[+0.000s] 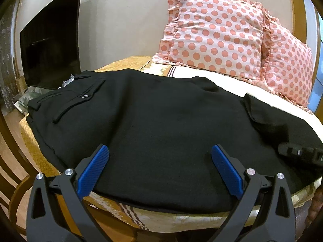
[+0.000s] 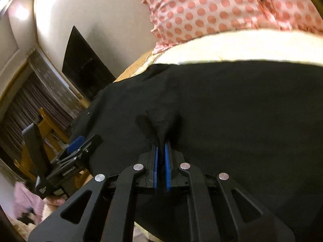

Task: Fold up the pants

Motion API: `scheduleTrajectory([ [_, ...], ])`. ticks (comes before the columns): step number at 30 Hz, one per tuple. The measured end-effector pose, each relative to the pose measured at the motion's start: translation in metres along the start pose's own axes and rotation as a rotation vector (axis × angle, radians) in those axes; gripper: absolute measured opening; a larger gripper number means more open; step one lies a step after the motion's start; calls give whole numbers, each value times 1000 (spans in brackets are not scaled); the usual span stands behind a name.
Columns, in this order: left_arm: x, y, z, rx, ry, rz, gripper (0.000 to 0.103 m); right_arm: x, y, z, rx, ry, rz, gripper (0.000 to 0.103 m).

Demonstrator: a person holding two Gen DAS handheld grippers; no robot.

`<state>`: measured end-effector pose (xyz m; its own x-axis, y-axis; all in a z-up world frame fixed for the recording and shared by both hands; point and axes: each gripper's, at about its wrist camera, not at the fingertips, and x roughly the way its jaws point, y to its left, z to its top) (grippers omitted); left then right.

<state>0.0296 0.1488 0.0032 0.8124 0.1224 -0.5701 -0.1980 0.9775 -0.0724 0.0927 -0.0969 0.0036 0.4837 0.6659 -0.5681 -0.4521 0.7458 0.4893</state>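
While the left tool (image 1: 160, 157) gapes above the pants (image 1: 161, 125), the right tool (image 2: 160, 148) pinches their cloth

Right gripper (image 2: 161, 149) pinching ridge of black pants (image 2: 232, 104).

The pants (image 1: 161, 125) are made of matt black woven cloth. Ribbed blue pads (image 1: 93, 171) are set on the left gripper (image 1: 159, 151), framed in matt black plastic with polished metal pins. The television (image 1: 50, 46) is glossy.
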Motion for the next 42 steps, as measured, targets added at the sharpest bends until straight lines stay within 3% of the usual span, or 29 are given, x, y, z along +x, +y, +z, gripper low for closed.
scheduleTrajectory([
  [5, 0, -3, -1, 16, -10, 9, 101, -15, 18, 25, -5, -102, 29, 6],
  [10, -6, 3, 1, -14, -12, -38, 101, 15, 42, 16, -98, -13, -14, 6],
  [14, -30, 23, 7, -110, -67, -96, 101, 6, 43, 16, -119, -56, -20, 6],
  [19, -50, 49, 19, -156, -152, -9, 101, 9, 59, 7, -233, -32, -43, 6],
  [24, -51, 74, 22, -219, -149, 66, 101, 20, 69, -15, -380, 32, -101, 8],
  [26, -52, 83, 21, -240, -148, 90, 101, 20, 76, -24, -443, 47, -124, 19],
  [27, -52, 86, 20, -248, -148, 99, 101, 19, 78, -25, -454, 60, -106, 38],
  [28, -53, 89, 20, -254, -148, 106, 101, 14, 82, -25, -454, 63, -62, 48],
  [31, -56, 97, 17, -276, -147, 124, 101, -3, 85, -15, -419, -5, 19, 48],
  [34, -57, 104, 15, -296, -147, 142, 101, -5, 77, 1, -395, -80, -102, 48],
  [36, -56, 109, 15, -307, -139, 151, 101, 7, 72, 6, -384, -56, -178, 48],
  [38, -53, 114, 14, -328, -122, 163, 101, 31, 67, 1, -396, 63, -248, 48],
  [42, -46, 132, 11, -397, -92, 139, 101, 33, 70, -9, -450, 39, -279, 49],
])
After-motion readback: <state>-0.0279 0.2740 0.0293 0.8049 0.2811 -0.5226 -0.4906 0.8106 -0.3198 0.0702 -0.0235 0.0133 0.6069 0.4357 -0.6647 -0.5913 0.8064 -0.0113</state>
